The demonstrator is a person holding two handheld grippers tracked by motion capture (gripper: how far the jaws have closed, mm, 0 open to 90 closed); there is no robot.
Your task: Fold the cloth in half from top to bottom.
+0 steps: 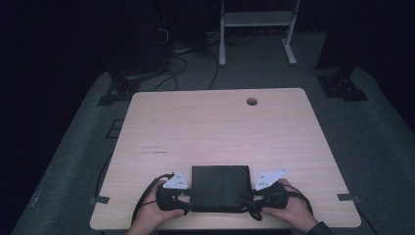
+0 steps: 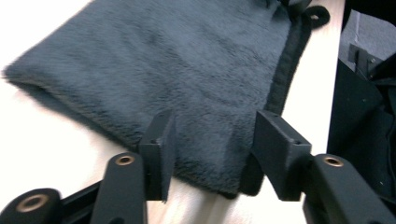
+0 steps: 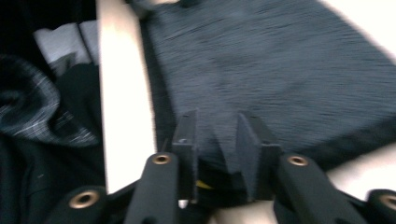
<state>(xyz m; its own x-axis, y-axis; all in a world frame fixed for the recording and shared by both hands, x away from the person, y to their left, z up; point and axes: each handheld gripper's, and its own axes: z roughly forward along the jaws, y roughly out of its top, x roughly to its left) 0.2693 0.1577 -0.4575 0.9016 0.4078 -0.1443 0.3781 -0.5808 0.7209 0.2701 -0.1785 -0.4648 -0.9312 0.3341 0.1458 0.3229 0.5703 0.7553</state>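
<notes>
A dark folded cloth (image 1: 219,187) lay flat near the table's (image 1: 215,127) front edge, betw. both hands. L gripper (image 2: 212,149) stood spread over the cloth's corner, not pressing it. R gripper (image 3: 217,140) pinched a bunched fold at the opposite corner.

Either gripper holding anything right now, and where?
Left gripper: open around the cloth's near corner, nothing held. Right gripper: pinching the cloth's other near corner.
</notes>
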